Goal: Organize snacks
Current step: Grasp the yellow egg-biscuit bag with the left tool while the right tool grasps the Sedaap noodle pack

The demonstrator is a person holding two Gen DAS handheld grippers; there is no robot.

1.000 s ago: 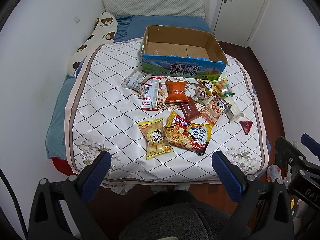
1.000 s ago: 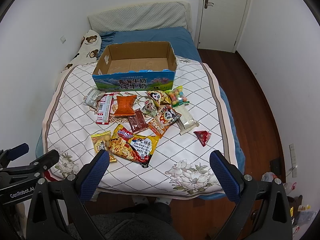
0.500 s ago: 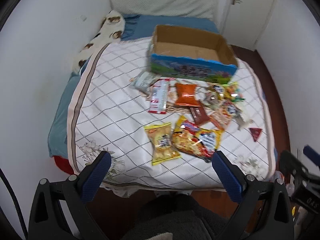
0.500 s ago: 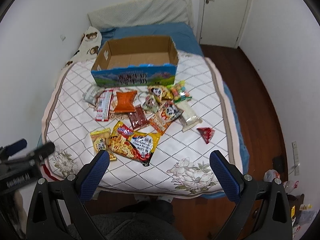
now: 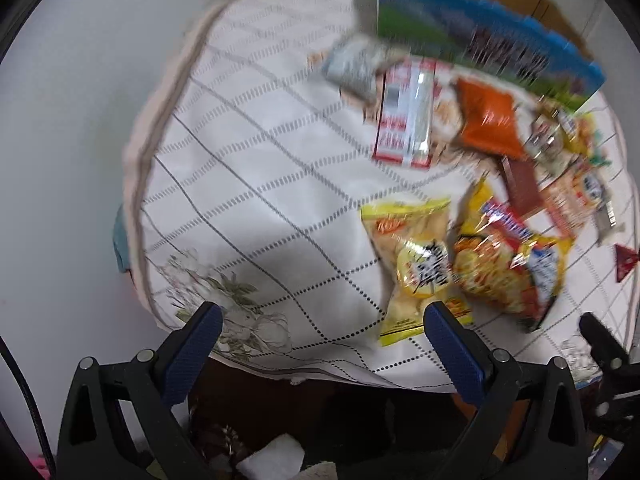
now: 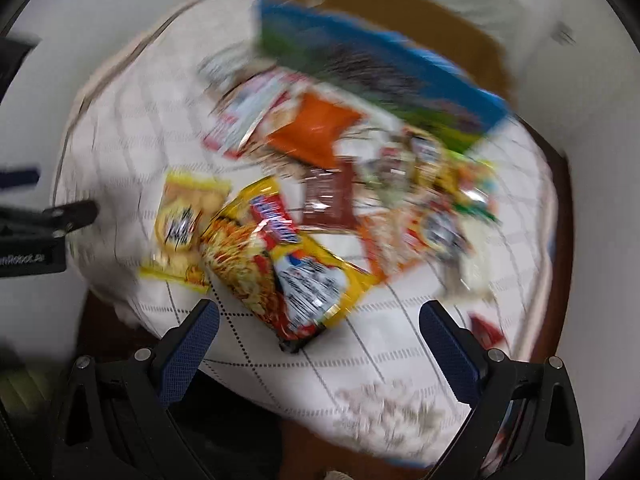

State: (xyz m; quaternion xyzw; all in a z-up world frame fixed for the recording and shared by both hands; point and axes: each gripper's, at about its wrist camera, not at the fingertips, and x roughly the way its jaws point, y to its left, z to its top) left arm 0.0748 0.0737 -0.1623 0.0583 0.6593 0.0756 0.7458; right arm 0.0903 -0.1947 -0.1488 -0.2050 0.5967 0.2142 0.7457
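A: Hovering at the bed's near edge, left gripper (image 5: 320, 334) and right gripper (image 6: 318, 330) both stand with jaws apart, empty.

B: Progress?

A: None visible. Yellow chip bag (image 5: 416, 256) at one o'clock of the left gripper, one noodle packet (image 6: 280, 256) at twelve of the right; one cardboard box (image 5: 480, 36) beyond, interior unseen. Blur prevents a full count.

A bed (image 5: 240, 200) fills most of both views, covered by a white quilt (image 5: 256, 152) with a dark diamond grid, a beige border (image 5: 138, 176) and a printed flower (image 5: 240, 312) at its near left corner. Plain white wall (image 5: 72, 120) runs along the left. Dark wooden floor (image 6: 562, 200) shows on the right, blurred.
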